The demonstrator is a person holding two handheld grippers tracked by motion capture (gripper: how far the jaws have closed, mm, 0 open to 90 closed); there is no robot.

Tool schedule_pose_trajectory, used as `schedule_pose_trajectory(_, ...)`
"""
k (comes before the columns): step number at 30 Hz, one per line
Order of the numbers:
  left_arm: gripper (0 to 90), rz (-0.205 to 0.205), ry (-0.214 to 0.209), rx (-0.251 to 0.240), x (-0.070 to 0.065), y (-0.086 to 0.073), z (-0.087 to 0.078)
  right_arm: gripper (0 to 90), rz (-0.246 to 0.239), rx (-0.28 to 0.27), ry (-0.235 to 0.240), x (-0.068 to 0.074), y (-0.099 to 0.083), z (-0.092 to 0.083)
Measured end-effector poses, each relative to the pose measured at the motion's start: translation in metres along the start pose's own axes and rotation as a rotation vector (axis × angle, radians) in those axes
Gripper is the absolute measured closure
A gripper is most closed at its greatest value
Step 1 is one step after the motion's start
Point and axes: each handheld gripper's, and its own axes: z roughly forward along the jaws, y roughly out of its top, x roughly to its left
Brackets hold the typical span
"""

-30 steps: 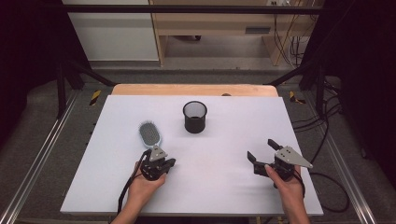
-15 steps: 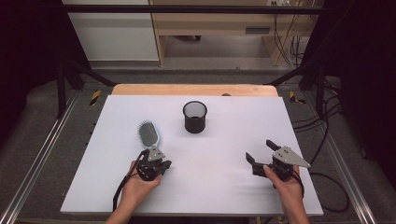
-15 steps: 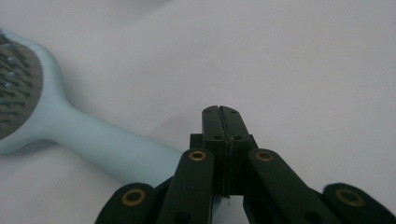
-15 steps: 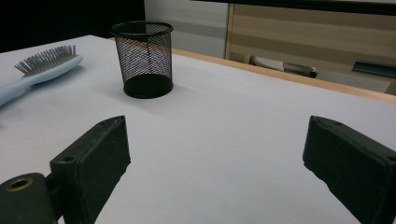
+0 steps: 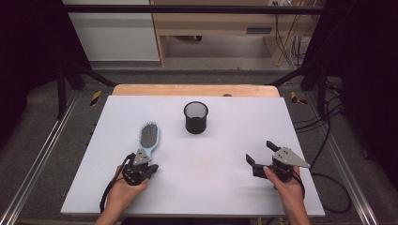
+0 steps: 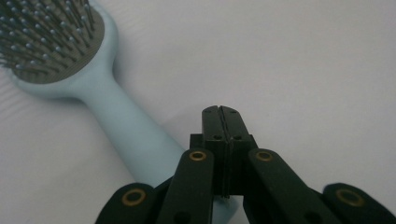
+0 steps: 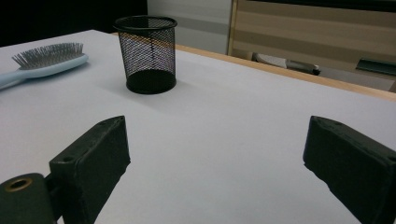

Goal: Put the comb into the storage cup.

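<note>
A light blue hairbrush (image 5: 149, 135) lies bristles up on the white table (image 5: 211, 187), left of centre. My left gripper (image 5: 144, 159) sits at the near end of the brush's handle. In the left gripper view the jaws are pressed together, left gripper (image 6: 221, 112) shut with nothing between them, and the handle (image 6: 126, 126) runs under them on the left side toward the hairbrush head (image 6: 51, 42). My right gripper (image 5: 260, 152) rests low at the table's right, right gripper (image 7: 217, 126) open and empty, facing a black mesh cup (image 7: 147, 53) and the hairbrush (image 7: 46, 58).
The mesh cup (image 5: 195, 117) stands upright at the table's middle back. A wooden strip (image 5: 197, 90) edges the far side. Cables (image 5: 328, 154) trail off the right edge. Bare table surface lies between the two grippers.
My left hand and its gripper have slid a little to the left, along the near end of the brush handle. The brush, the cup and the right gripper have stayed put.
</note>
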Motion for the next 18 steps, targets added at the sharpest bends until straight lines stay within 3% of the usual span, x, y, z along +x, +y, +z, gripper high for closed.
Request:
schedule_pose_trajectory(11,90.0,-0.049,0.041,-0.01,0.03,-0.025,-0.019,7.0,-0.005,0.006,0.001,0.001,0.0,0.001)
schedule_pose_trajectory(18,90.0,-0.065,0.07,-0.014,0.047,-0.032,-0.03,6.9,0.007,0.006,0.005,0.0,-0.001,0.001)
